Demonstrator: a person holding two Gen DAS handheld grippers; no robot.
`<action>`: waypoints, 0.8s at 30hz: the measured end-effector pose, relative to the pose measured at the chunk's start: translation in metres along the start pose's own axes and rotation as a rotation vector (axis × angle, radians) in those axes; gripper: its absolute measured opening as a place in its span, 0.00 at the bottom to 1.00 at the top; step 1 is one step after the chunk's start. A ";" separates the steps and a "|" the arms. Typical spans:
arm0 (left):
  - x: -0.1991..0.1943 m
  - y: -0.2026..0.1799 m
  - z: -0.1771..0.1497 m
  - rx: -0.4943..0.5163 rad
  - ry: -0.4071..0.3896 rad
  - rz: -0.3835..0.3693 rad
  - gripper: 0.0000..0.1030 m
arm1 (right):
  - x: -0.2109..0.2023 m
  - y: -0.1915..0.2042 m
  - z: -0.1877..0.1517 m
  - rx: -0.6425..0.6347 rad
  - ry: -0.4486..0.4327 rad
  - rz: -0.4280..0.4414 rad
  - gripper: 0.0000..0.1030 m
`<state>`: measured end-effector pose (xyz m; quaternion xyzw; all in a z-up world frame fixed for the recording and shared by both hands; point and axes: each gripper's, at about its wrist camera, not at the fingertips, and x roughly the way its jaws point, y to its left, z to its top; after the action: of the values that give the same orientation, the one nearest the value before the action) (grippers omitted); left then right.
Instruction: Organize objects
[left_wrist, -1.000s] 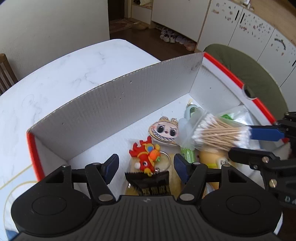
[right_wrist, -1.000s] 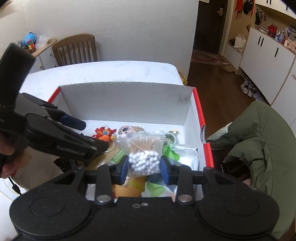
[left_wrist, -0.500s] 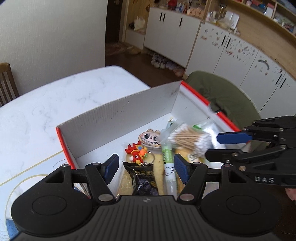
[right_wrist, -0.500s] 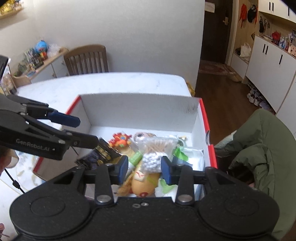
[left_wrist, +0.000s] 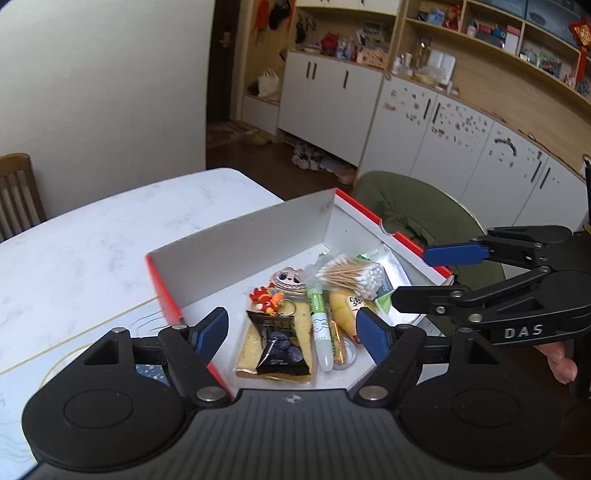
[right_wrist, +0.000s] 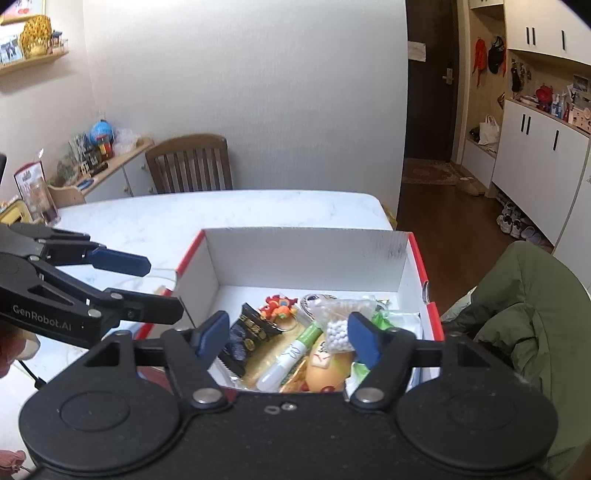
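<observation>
Cardboard box holds cotton swabs, snack packet.

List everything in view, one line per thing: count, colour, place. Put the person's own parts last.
box: one, white inside with red rim, on the table
table: one, white marble-look, under the box
bag of cotton swabs: one, clear, lying in the box on other items
green pen: one, green and white, in the box
dark snack packet: one, black, in the box near the front
red keychain charm: one, red and orange, in the box
wooden chair: one, brown, behind the table
green jacket: one, olive, right of the box
left gripper: one, black, blue jaws open, empty
right gripper: one, black, blue jaws just opened, empty
</observation>
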<state>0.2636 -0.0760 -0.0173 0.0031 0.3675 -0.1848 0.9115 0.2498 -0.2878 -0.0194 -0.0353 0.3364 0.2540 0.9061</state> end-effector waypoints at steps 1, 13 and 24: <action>-0.004 0.000 -0.002 0.002 -0.006 -0.001 0.73 | -0.003 0.001 -0.001 0.006 -0.008 0.001 0.72; -0.042 0.008 -0.022 -0.005 -0.052 -0.008 1.00 | -0.030 0.029 -0.010 0.017 -0.090 -0.022 0.78; -0.066 0.013 -0.039 -0.022 -0.071 -0.050 1.00 | -0.042 0.048 -0.020 0.073 -0.104 -0.039 0.80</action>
<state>0.1982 -0.0358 -0.0034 -0.0226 0.3368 -0.2036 0.9190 0.1872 -0.2691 -0.0032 0.0046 0.2972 0.2255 0.9278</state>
